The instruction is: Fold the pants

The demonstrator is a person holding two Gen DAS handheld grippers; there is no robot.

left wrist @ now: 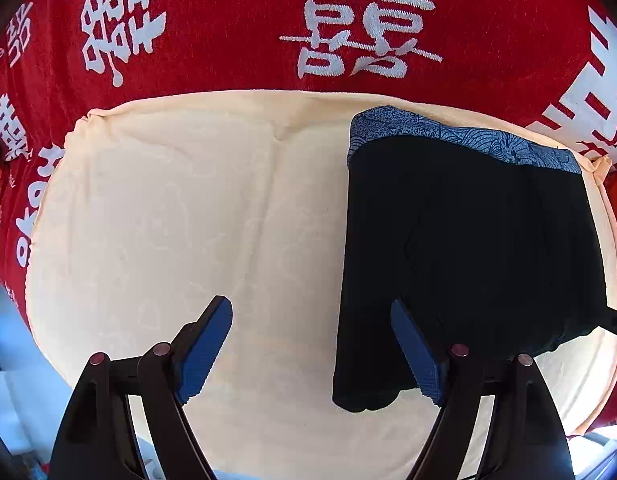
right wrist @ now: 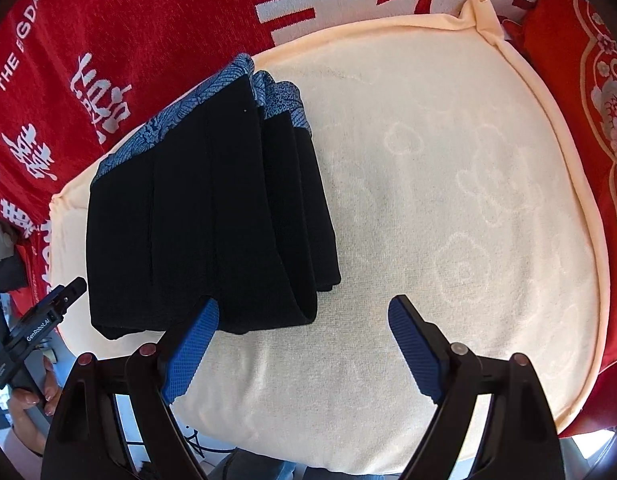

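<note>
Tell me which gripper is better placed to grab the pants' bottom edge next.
Probably the left gripper: the pants already lie under its right finger. The right gripper is open mostly over bare cushion.

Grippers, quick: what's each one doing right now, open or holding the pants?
Left gripper: open, empty, beside the folded pants.
Right gripper: open, empty, over the cream towel.
</note>
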